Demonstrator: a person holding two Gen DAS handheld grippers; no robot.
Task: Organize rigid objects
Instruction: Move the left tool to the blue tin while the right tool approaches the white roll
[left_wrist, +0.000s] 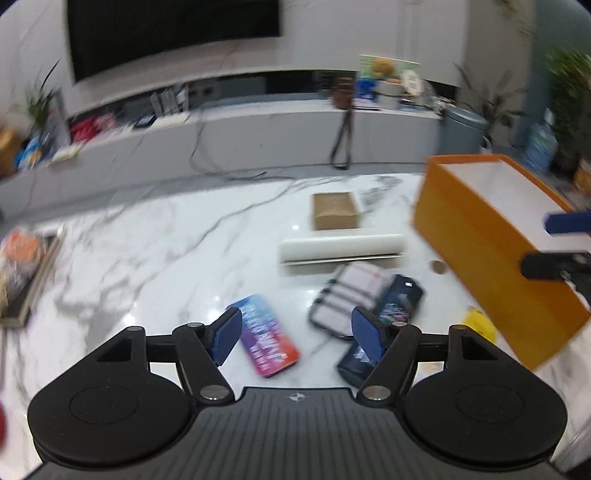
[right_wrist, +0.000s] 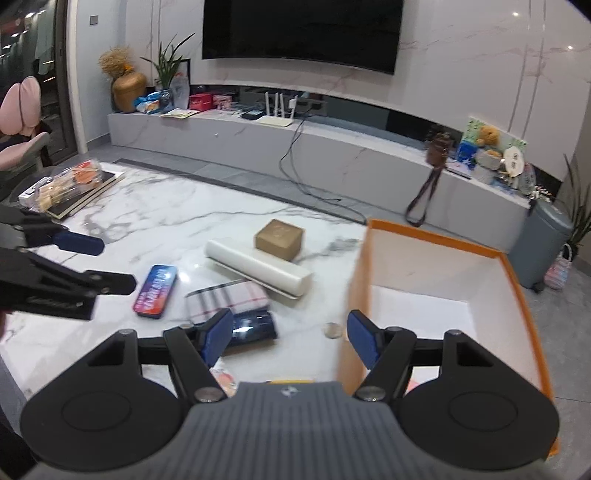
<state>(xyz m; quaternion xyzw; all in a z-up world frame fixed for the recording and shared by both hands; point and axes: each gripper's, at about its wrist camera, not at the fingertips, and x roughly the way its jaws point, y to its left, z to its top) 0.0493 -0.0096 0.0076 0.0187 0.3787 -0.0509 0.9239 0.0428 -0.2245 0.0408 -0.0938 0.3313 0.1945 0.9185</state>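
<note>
Right now both grippers are spread wide and hold nothing. The left gripper (left_wrist: 296, 338) hangs just above the colorful tin (left_wrist: 266, 334), which lies flat on the marble table (left_wrist: 147, 251). The right gripper (right_wrist: 289, 338) hangs by the near wall of the orange box (right_wrist: 517, 280), which looks empty. The tin looks hard, light and a bit slippery, so pinch it across its long sides. Right of it lie a dark pack (left_wrist: 384, 325) and a striped case (left_wrist: 351, 291). Farther off sit a white roll box (left_wrist: 341, 249) and a brown box (left_wrist: 335, 210).
</note>
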